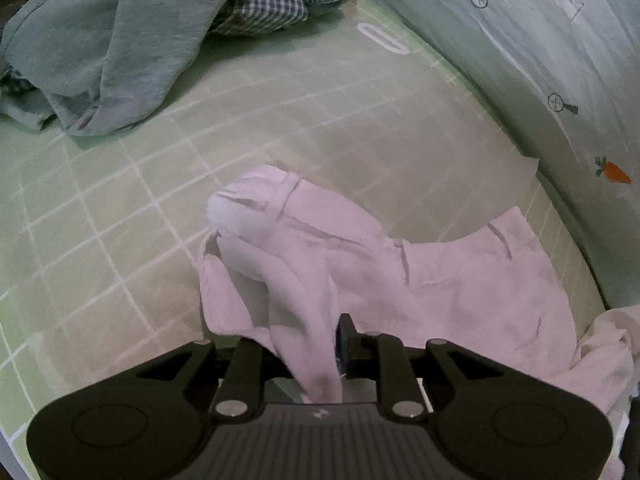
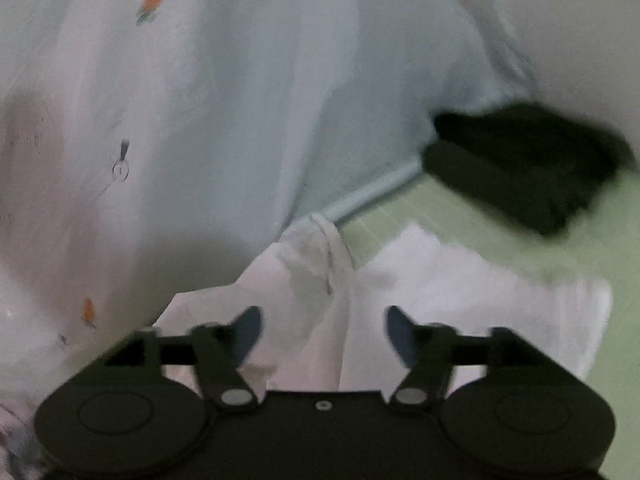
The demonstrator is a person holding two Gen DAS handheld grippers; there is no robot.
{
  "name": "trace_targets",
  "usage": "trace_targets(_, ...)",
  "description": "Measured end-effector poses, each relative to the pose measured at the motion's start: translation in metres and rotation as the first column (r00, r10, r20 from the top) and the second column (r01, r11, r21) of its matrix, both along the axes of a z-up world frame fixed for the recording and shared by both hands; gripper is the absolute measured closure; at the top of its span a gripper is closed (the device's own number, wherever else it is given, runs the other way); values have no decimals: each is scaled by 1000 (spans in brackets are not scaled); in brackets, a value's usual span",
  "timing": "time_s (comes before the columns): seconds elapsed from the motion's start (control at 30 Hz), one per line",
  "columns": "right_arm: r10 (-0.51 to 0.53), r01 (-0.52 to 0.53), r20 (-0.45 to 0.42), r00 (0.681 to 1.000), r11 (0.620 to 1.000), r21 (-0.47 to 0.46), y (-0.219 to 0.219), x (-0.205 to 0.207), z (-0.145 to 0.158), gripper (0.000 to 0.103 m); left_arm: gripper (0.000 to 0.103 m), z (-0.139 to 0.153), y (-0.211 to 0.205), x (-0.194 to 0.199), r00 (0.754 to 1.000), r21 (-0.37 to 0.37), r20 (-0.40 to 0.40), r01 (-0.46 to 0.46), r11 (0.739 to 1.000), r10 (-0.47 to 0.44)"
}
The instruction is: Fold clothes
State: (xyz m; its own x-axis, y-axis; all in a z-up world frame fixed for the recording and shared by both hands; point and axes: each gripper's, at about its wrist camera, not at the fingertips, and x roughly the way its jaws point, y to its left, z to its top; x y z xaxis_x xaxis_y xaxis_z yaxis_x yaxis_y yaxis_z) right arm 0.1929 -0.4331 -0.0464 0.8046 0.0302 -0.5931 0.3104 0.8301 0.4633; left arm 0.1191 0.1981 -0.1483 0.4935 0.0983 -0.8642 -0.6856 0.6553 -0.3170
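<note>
Left wrist view: the left gripper point(image 1: 320, 354) points steeply down at a pale pink garment point(image 1: 360, 264) lying rumpled on a green grid-patterned sheet point(image 1: 120, 208). Its jaws stand close together, clamped on a thick gathered fold of that garment, which runs up between the pads and bunches toward the frame's centre. The rest of the garment spreads to the right, creased and only partly flattened. A heap of unfolded clothes point(image 1: 120, 40), grey-green cloth with a checked piece showing, lies well apart at the far left. A light quilt with carrot prints point(image 1: 560, 80) borders the sheet on the right.

Right wrist view: the right gripper point(image 2: 324, 332) has its jaws wide apart; no cloth is pressed between the pads, and the picture is blurred. Beyond the fingers lies white or pale pink cloth, likely the same garment, with a twisted ridge rising toward the quilt. A dark folded item point(image 2: 528, 164) sits on the sheet at upper right, near the quilt's edge, apart from the pale cloth.

Assessment: the step in hand appears to be one fold of the pink garment, with the left side holding and the right side free. The next move likely calls for the right gripper to take a fresh edge or corner, and for the left to keep its hold so the fold stays even
</note>
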Motion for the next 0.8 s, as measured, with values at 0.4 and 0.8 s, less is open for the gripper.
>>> trace_targets(0.4,-218,222,-227,949,975,-8,-38,-59,-76,24,60,2,-18,28,982,90,-134,146,985,-133)
trace_targets(0.8,-216,186,-238,947,972,-142,-38,-5,-101,20,58,10,-8,5,993,-7,-86,84,996,-84)
